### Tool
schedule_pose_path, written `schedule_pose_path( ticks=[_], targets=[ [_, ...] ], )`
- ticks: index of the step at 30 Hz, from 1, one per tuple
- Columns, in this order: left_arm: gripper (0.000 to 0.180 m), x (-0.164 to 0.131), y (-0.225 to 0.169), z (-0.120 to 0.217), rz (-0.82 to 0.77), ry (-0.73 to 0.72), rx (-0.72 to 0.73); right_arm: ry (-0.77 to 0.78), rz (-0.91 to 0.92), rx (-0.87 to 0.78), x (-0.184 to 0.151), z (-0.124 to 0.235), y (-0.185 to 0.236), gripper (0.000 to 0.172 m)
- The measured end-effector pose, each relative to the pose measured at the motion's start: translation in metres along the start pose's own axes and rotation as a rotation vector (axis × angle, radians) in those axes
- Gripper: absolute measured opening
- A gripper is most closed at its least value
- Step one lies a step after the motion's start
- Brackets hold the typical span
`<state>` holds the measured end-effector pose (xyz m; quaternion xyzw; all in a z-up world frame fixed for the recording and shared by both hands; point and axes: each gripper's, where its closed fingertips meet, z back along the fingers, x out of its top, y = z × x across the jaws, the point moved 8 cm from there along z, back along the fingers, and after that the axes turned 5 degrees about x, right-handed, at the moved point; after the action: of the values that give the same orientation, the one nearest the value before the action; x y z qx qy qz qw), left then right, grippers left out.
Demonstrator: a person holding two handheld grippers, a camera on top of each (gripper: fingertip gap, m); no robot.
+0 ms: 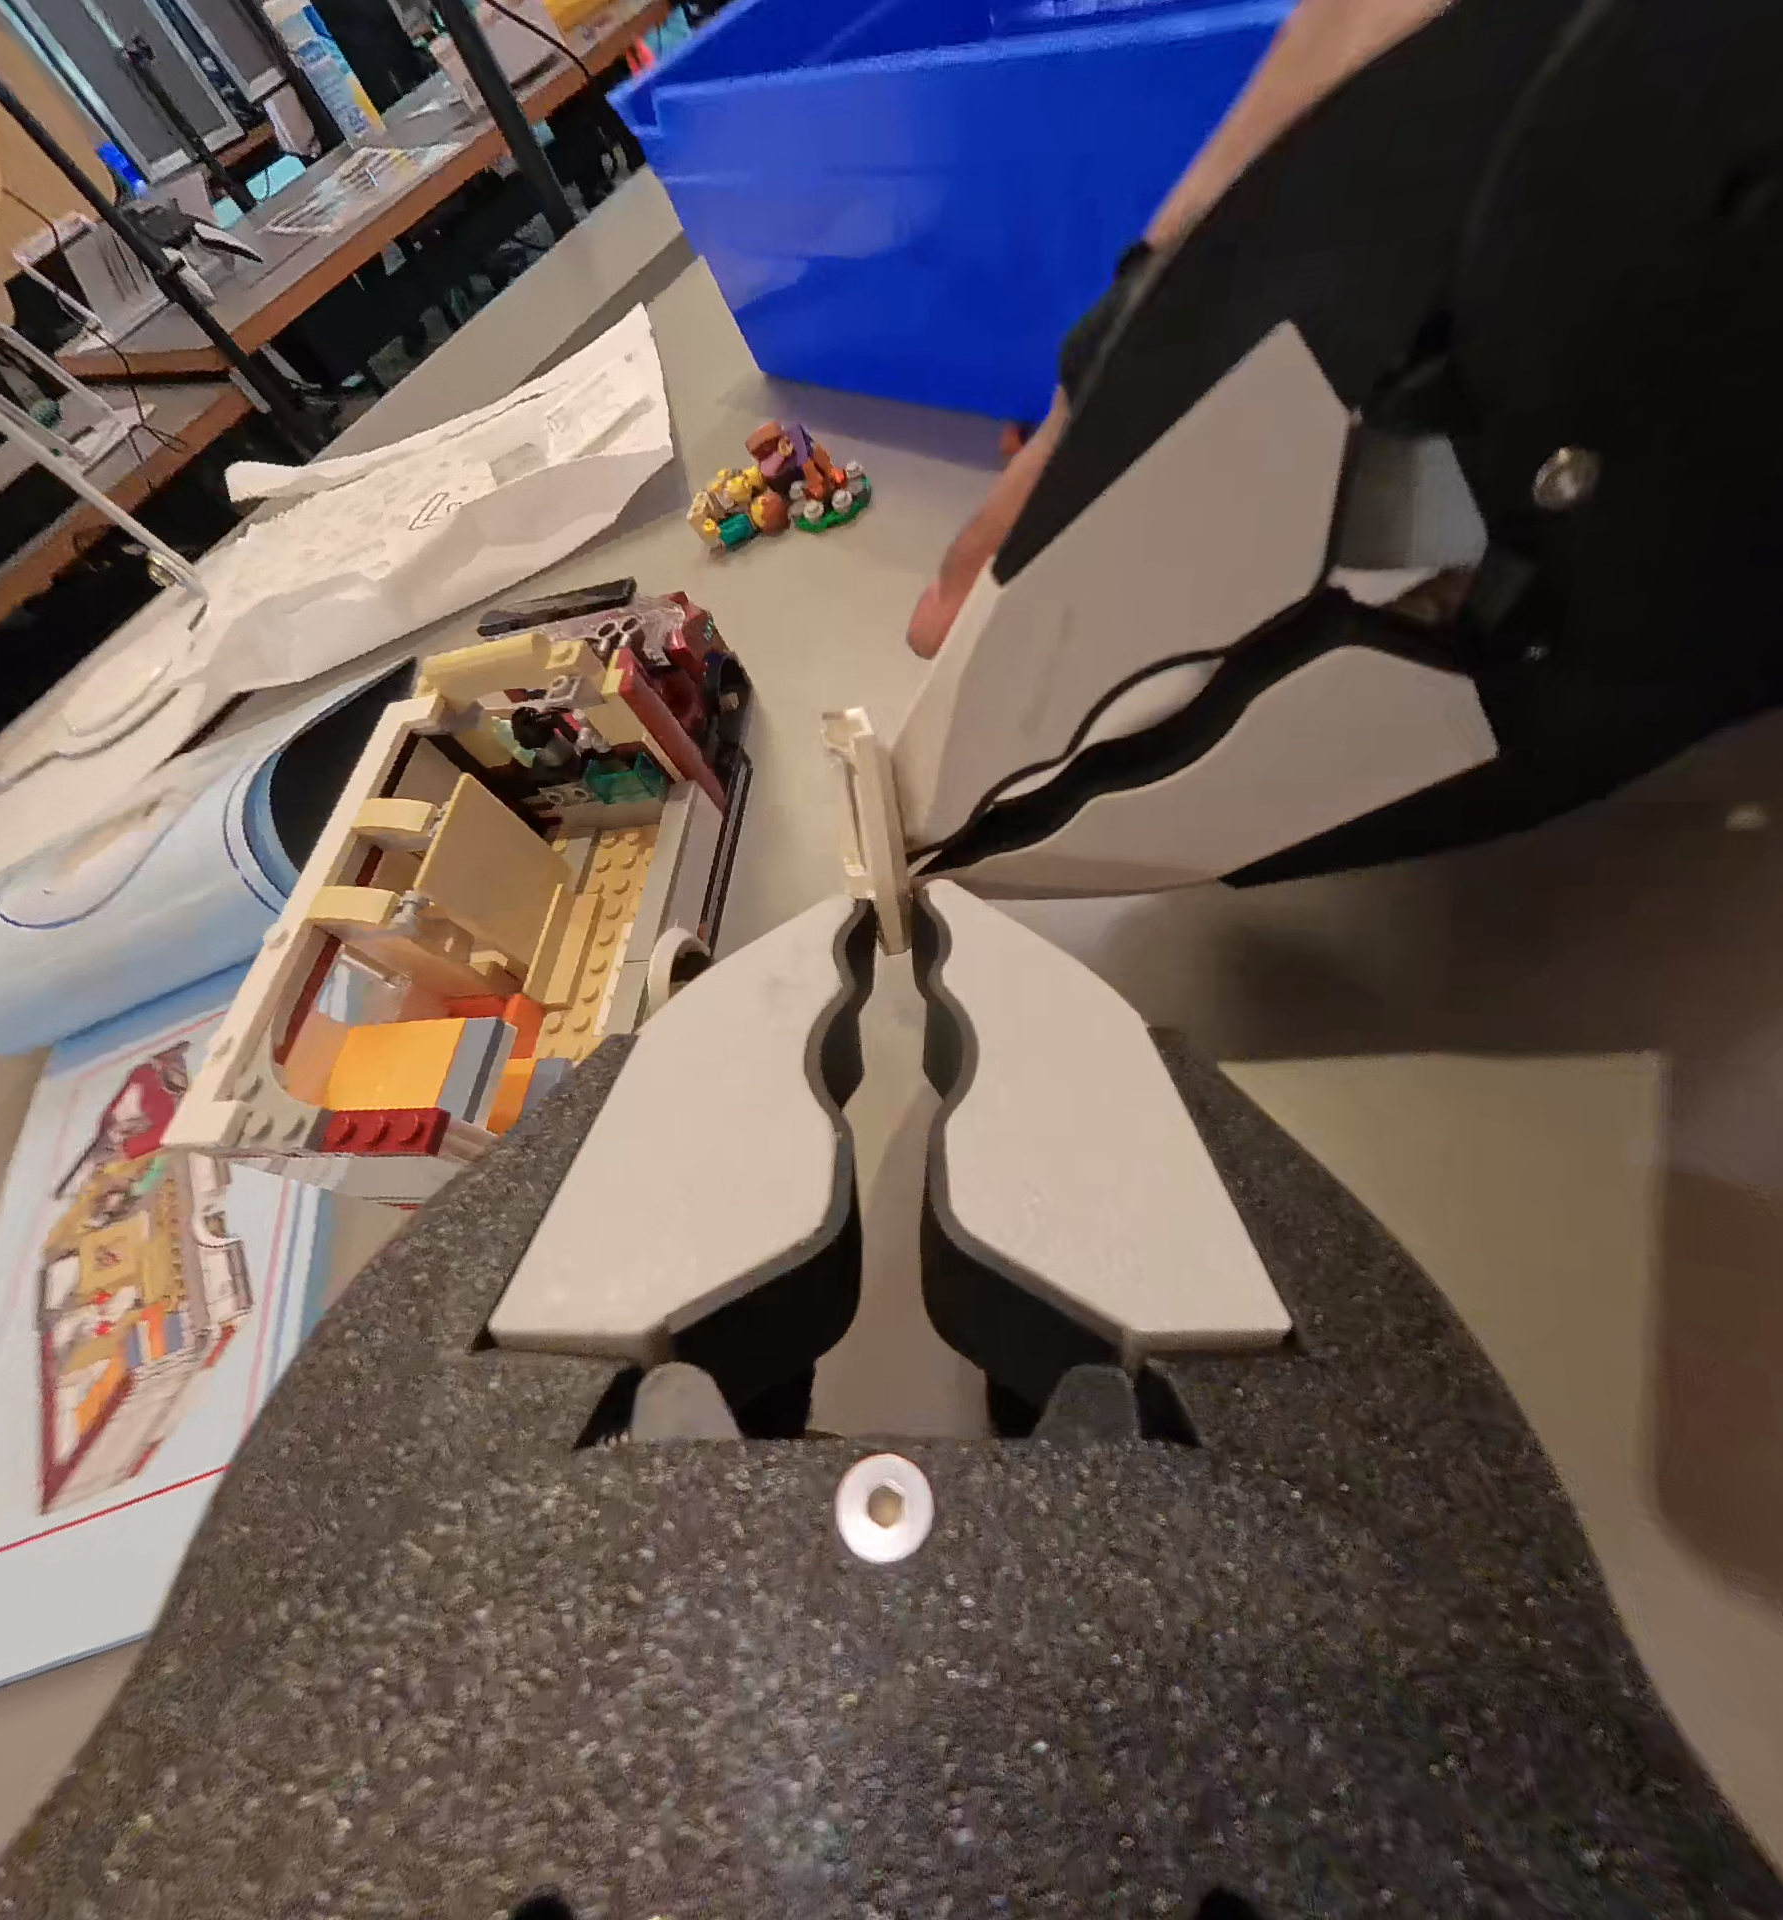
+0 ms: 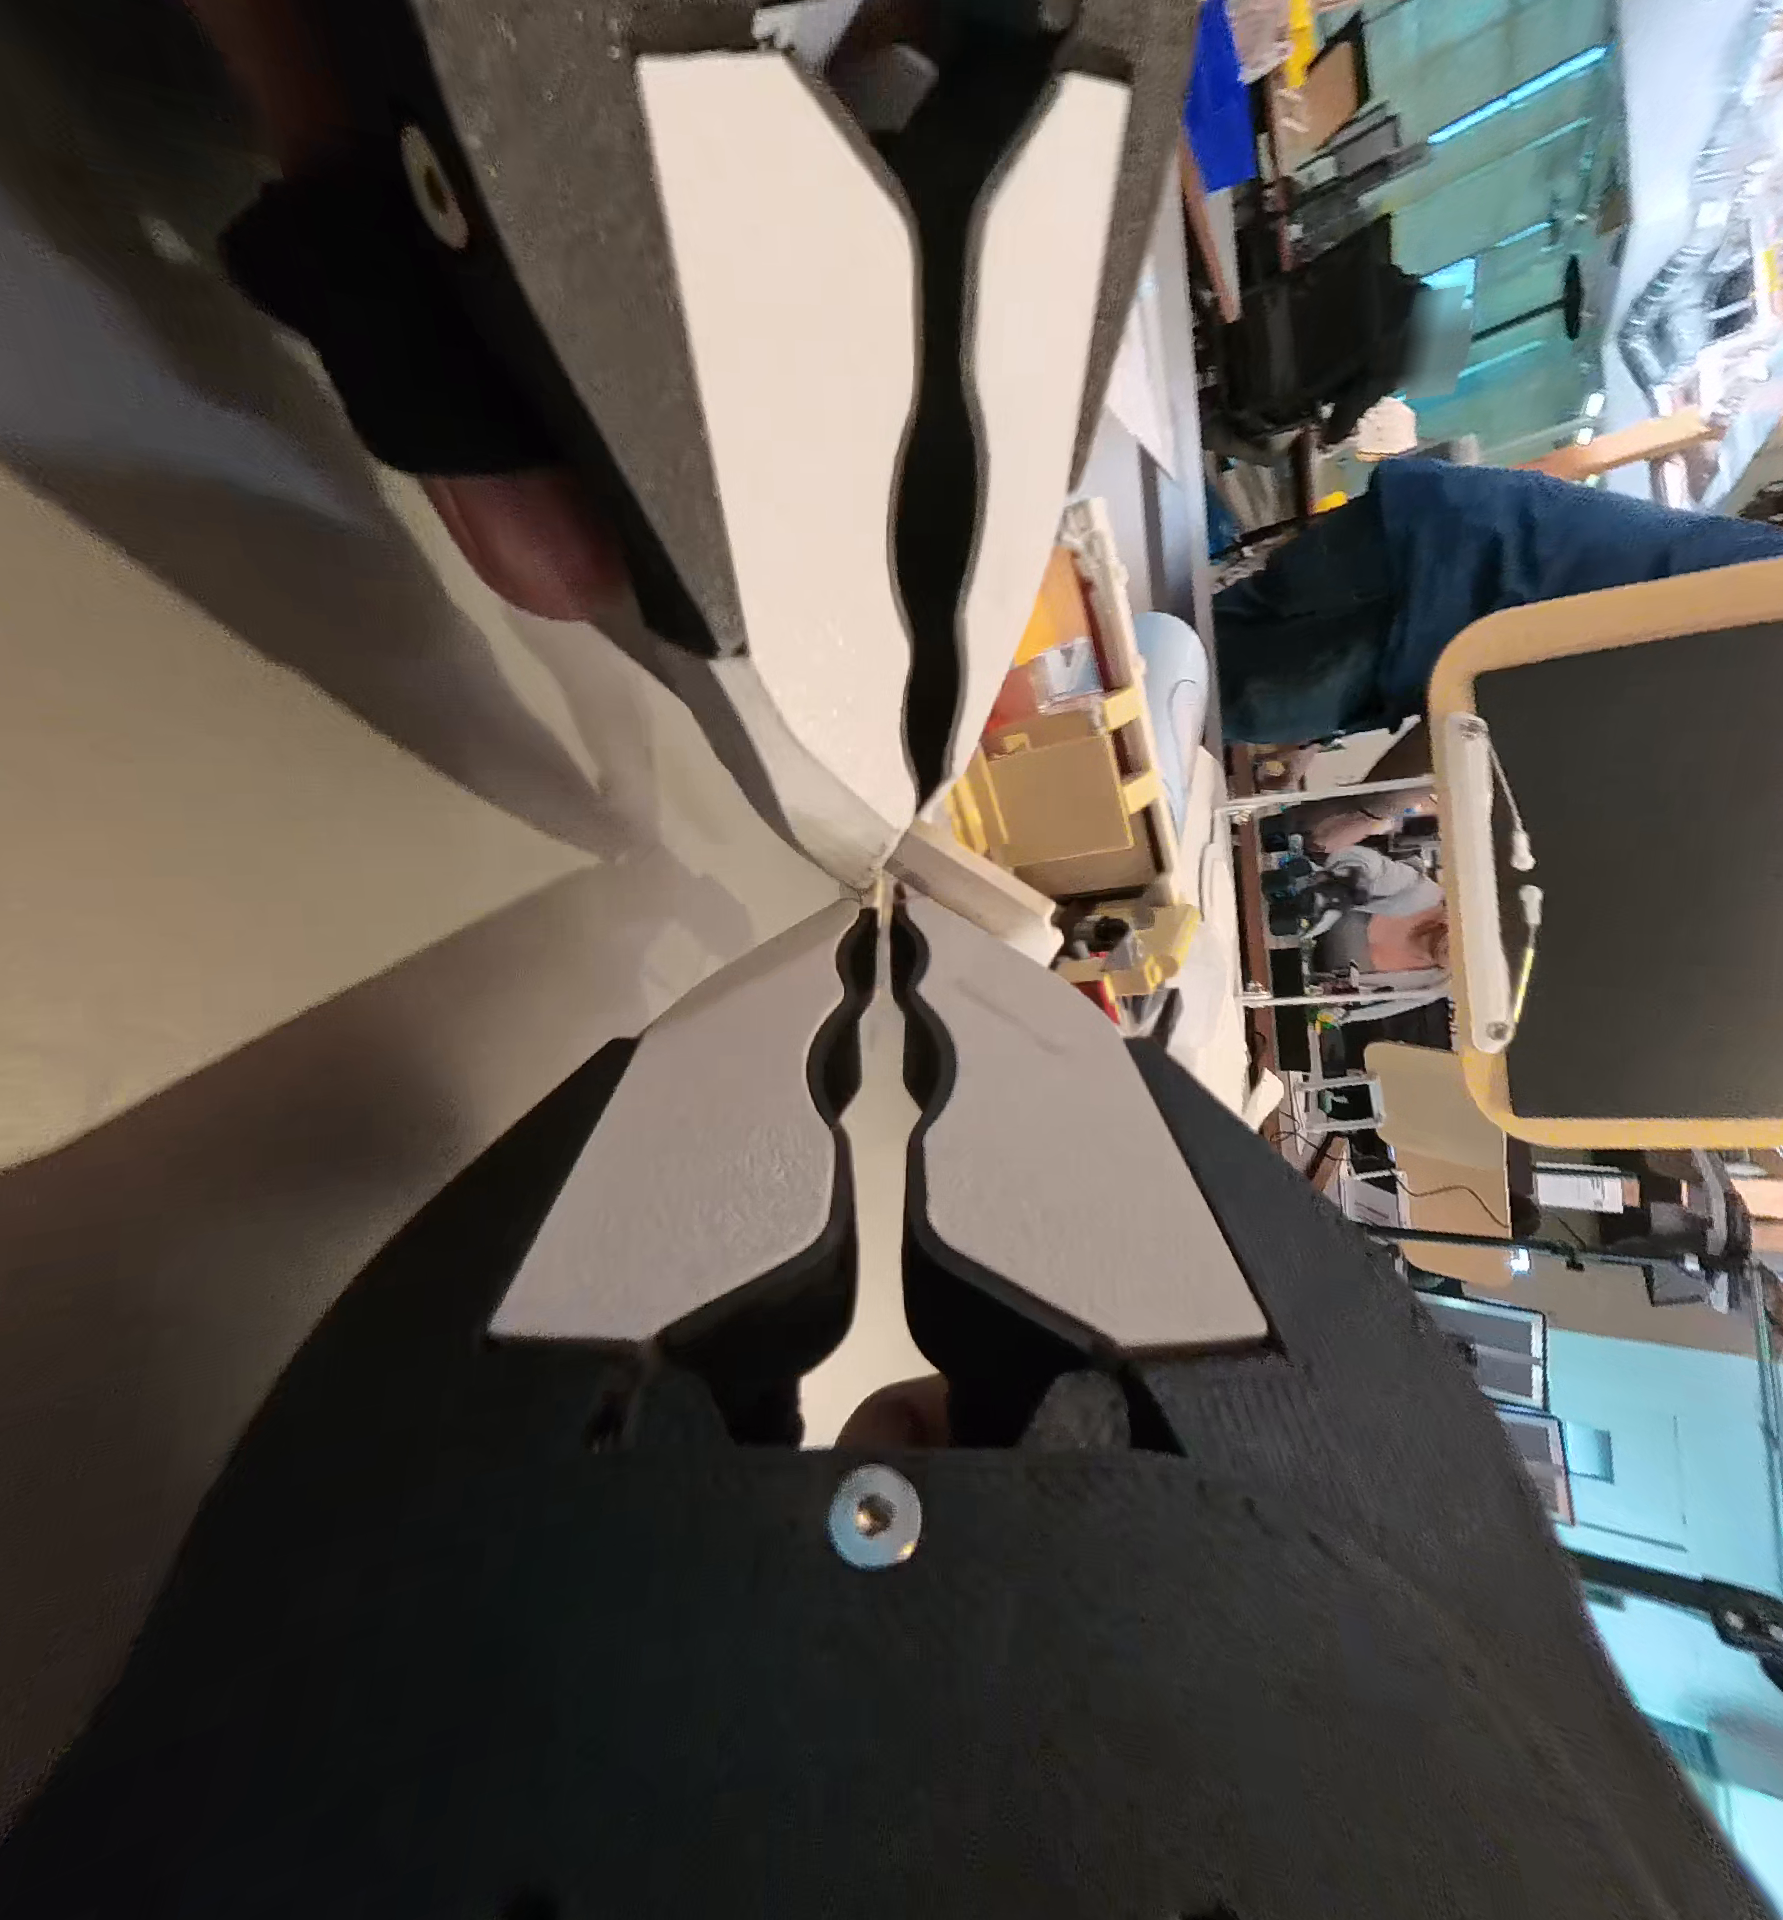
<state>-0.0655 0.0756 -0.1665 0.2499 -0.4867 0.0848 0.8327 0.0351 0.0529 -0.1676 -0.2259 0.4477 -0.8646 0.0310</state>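
Grippers meet tip to tip at the centre of the left wrist view. The left gripper (image 1: 892, 925) rises from the lower edge with its jaws drawn close, both pale fingers (image 1: 762, 1091) pressed on the bottom end of a cream plate (image 1: 866, 800), a thin flat building piece that stands on edge above the tips. The right gripper (image 1: 923, 862) reaches in from the upper right with its fingers nearly together, tips at the plate's right-hand edge. In the right wrist view its own jaws (image 2: 879, 914) are all but closed on a thin cream sliver at the very tip, while the plate (image 2: 970, 894) runs off to the right and the left gripper (image 2: 913, 831) comes down from the top of the frame. The plate is off the grey table (image 1: 1386, 1195), carried between the two tools.

Just left of the plate sits a brick-built model (image 1: 471, 914), its tan, orange and dark-red interior open. An open instruction booklet (image 1: 87, 1299) lies in the lower left. Crumpled white paper (image 1: 430, 520) is spread across the upper left. A small cluster of coloured bricks (image 1: 783, 488) lies beyond the plate, in front of a blue bin (image 1: 918, 187) at the top. A person's hand (image 1: 970, 582) shows behind the right gripper.
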Motion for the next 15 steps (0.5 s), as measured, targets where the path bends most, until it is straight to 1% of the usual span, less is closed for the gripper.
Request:
schedule_pose_path(
  ticks=[3,5,7,10,12,15],
  targets=[
    [0.007,-0.003,-0.004,-0.001,-0.111,0.027,0.021,0.005,0.021,0.044,0.0,-0.003,0.002,0.001],
    [0.007,-0.004,-0.005,0.0,-0.137,0.038,0.041,0.001,-0.022,0.065,0.0,-0.004,0.001,0.001],
    [0.006,-0.005,-0.005,0.002,-0.094,0.008,0.063,-0.063,-0.196,0.097,-0.003,-0.004,-0.002,0.001],
    [0.006,-0.001,-0.011,0.008,-0.063,-0.043,0.113,-0.181,-0.543,0.201,-0.007,0.001,-0.005,0.002],
    [0.006,-0.001,-0.015,0.007,-0.092,-0.026,0.125,-0.201,-0.677,0.242,-0.011,0.001,-0.001,0.002],
    [0.006,0.002,-0.015,0.01,-0.078,-0.065,0.117,-0.245,-0.806,0.297,-0.013,0.005,-0.005,0.003]
  ],
)
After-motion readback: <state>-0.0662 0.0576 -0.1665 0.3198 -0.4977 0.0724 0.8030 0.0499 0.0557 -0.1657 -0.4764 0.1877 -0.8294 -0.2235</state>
